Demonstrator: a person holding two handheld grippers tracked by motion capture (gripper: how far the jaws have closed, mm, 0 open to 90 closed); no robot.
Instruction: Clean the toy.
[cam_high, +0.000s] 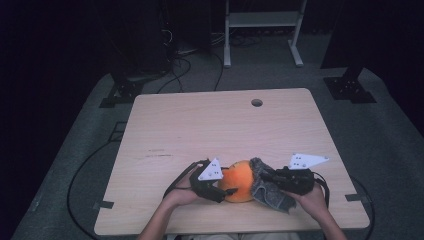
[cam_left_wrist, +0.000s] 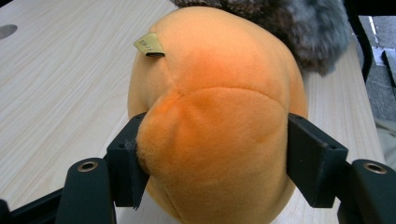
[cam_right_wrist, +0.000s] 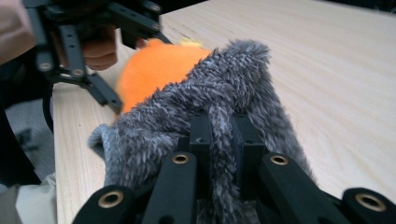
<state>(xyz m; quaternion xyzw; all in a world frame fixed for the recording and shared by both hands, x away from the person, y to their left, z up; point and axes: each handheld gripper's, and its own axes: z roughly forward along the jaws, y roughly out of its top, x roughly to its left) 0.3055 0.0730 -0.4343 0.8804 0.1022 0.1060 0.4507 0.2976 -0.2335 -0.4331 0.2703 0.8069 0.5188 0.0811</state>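
Here the orange plush ball (cam_high: 239, 181) sat near the front edge of the wooden table (cam_high: 210, 125), a little right of the middle, with the grey furry cover (cam_high: 267, 189) pressed against its right side. The left gripper (cam_high: 223, 192) was clamped on the orange plush ball — in the left gripper view its two black jaws squeezed the soft body (cam_left_wrist: 219, 130) from either side, denting it at the left. A small yellowish tag (cam_left_wrist: 149, 45) stuck out of a seam near the top of the ball. The right gripper (cam_high: 265, 176) pinched a fold of the grey furry cover (cam_right_wrist: 205, 112); in the right gripper view its jaws stood close together with fur bunched between them. Beyond the fur the orange ball (cam_right_wrist: 154, 70) showed, with the left gripper (cam_right_wrist: 112, 100) against it — and a hand (cam_right_wrist: 100, 49) behind that. Both forearms came in from the bottom of the high view
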